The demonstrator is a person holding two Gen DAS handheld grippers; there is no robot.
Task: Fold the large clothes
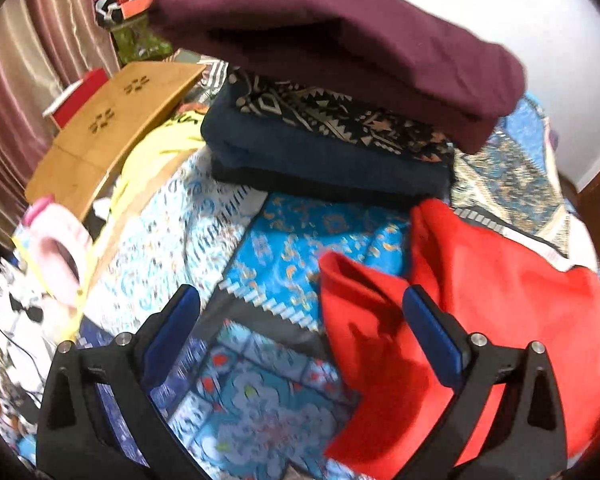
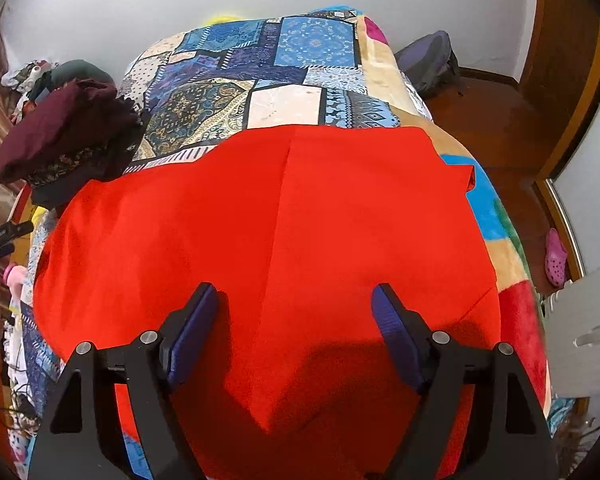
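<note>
A large red garment (image 2: 300, 216) lies spread flat over the patterned bed cover (image 2: 284, 64), with a crease down its middle. My right gripper (image 2: 294, 300) is open and empty just above the garment's near part. In the left wrist view the garment's edge (image 1: 480, 300) lies bunched at the right. My left gripper (image 1: 300, 300) is open and empty over the blue patterned cover (image 1: 284, 240), its right finger (image 1: 432, 332) over the red cloth.
A stack of folded clothes, maroon on top (image 1: 340, 40), over a patterned one (image 1: 332, 120) and a navy one (image 1: 320, 160), sits on the bed's left (image 2: 64, 136). A wooden lap table (image 1: 112, 124) and clutter lie at the left. Floor, backpack (image 2: 428, 60) and pink shoe (image 2: 556, 258) are right.
</note>
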